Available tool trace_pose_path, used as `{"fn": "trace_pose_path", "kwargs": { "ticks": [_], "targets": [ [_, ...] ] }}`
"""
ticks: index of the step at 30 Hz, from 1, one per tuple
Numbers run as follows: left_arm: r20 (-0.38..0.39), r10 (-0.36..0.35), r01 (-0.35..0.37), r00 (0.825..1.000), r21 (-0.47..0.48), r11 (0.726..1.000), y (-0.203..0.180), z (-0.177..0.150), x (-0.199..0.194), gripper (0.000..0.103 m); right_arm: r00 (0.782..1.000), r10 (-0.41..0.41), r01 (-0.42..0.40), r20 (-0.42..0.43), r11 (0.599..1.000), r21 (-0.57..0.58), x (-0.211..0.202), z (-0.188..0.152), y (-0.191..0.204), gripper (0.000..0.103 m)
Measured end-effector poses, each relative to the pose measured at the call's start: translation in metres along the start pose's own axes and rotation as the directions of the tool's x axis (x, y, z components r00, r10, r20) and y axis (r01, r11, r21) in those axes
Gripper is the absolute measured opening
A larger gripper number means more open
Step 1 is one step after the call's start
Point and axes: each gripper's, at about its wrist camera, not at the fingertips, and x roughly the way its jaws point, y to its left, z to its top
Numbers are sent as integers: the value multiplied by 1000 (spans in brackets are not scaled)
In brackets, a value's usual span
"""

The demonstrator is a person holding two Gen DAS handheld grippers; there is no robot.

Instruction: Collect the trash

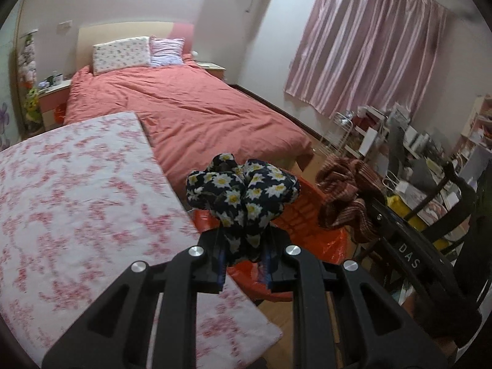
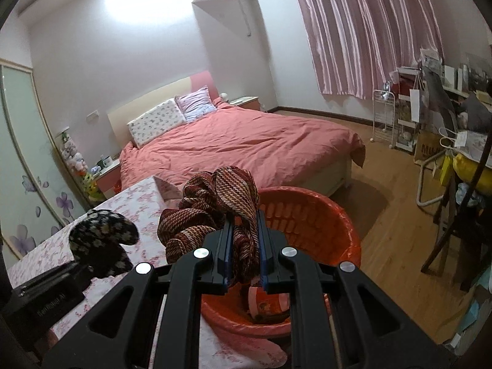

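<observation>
In the left wrist view, the left gripper [image 1: 244, 247] was seen at the lower centre of the frame with its jaws drawn narrow and clamped on a bunched dark daisy-print cloth [image 1: 243, 192], the bulk of which stood up above the fingertips. In the right wrist view, the right gripper [image 2: 243, 250] was likewise closed tight on a crumpled brown woven cloth [image 2: 212, 212], held at the centre of the frame directly over the orange basket [image 2: 310, 215], which was lined with an orange plastic bag. The daisy-print cloth was also visible at the lower left of the right view, over the floral-covered table [image 2: 144, 203], while in the left view it was placed against the near rim of the basket at centre frame. Both cloths were judged to be light, soft and limp, with no stiffness to resist the pads; a grip through the gathered middle of the bundle, as was shown, was judged adequate, and loose ends could be expected to droop or catch on the basket rim. The woven cloth appeared coarser and less likely to slip than the smoother printed one. A pale pink object at the bottom of the basket was partly masked by the right gripper and could not be identified. The lower parts of both cloths were hidden between the fingers. The clutter of shelves and bags at the right edge of both frames was too distorted to be made out, and the left view of the table was blurred.
</observation>
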Motion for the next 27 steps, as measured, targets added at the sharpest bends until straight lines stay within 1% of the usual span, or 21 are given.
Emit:
{"fn": "trace_pose_path", "kwargs": {
  "ticks": [4,6,8,9,10,11,14,15,18,20,21,23,25,27],
  "targets": [
    [-29,-13,13,999,18,1000,-11,3,25,19,1000,-7,7,-9,999,31,7,2,-13,14],
    [-49,-18,19,999,24,1000,-14,3,38,22,1000,-6,7,-15,999,46,11,1,-15,15],
    [-69,-18,20,997,21,1000,-15,3,51,31,1000,1,1,-31,998,63,18,2,-21,20],
    [-83,-16,17,996,13,1000,-14,4,60,34,999,5,-2,-44,997,75,24,2,-24,23],
    [-93,-13,13,996,6,1000,-12,3,67,42,998,6,0,-59,996,86,29,1,-25,34],
    [-102,-5,5,995,-1,1000,-10,4,72,46,998,6,0,-65,996,91,30,0,-25,43],
    [-117,13,-13,993,0,1000,-5,1,81,51,997,-4,10,-74,997,82,32,-4,-28,54],
    [-118,23,-23,993,1,1000,-3,1,82,52,997,-7,13,-75,997,75,31,-5,-27,56],
    [-111,49,-48,993,8,999,3,-2,77,55,998,3,2,-68,998,70,23,-8,-25,64],
    [-92,71,-70,993,19,997,8,-5,67,60,998,17,-13,-58,998,60,14,-9,-20,69],
    [-76,89,-87,993,24,996,11,-6,60,61,998,26,-23,-55,998,58,13,-8,-22,71],
    [-49,113,-112,992,28,993,16,-9,44,66,997,57,-54,-46,997,57,6,-8,-22,78],
    [-10,136,-135,991,28,990,23,-13,21,70,995,96,-94,-36,994,52,-6,-10,-14,83],
    [25,161,-162,987,29,986,28,-18,1,74,994,109,-108,-26,993,39,-17,-12,-6,87]
  ]
}}
